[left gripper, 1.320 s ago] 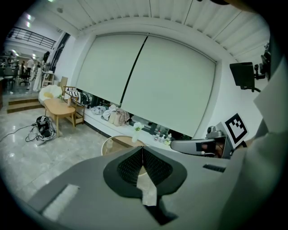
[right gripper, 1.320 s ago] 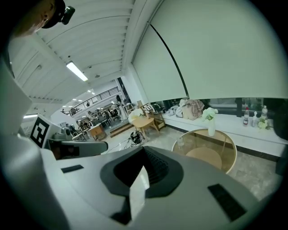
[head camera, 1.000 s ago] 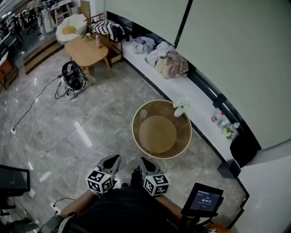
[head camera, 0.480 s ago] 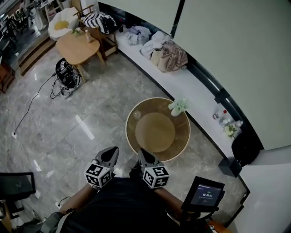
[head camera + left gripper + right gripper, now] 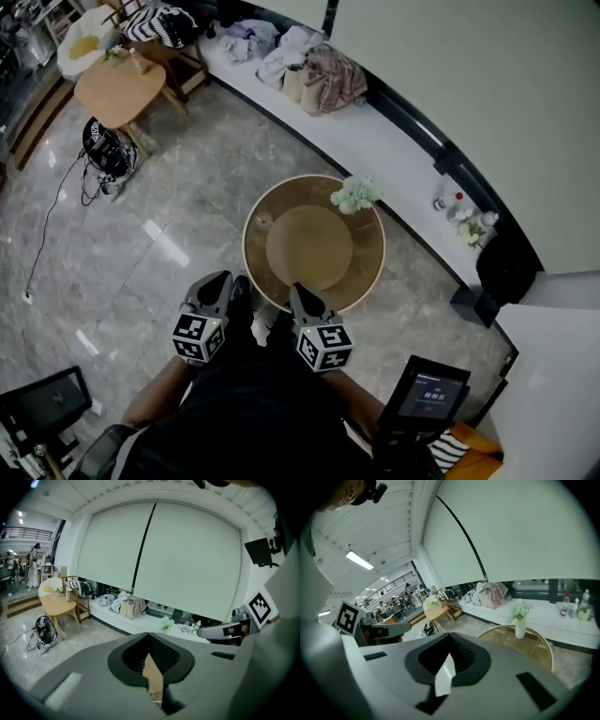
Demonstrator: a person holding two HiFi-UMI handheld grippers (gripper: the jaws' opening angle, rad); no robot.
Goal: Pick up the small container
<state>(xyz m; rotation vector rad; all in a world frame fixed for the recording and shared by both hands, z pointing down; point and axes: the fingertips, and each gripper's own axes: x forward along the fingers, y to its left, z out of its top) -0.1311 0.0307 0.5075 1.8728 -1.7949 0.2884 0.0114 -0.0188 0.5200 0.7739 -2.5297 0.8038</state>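
A round glass-topped table with a wooden rim stands on the grey marble floor. On its left side sits the small clear container; a white vase of pale flowers stands at its far right edge. My left gripper is shut and empty, just short of the table's near-left rim. My right gripper is also shut and empty, at the near rim. The right gripper view shows the table and the vase; the container is hidden there behind the gripper's body. In the left gripper view the jaws are shut.
A white ledge along the window carries bags and clothes and small bottles. A wooden side table and a black device with cables are far left. A screen on a stand is near right.
The table has come nearer and lower in the head view; both grippers now reach its near rim. Both stay shut.
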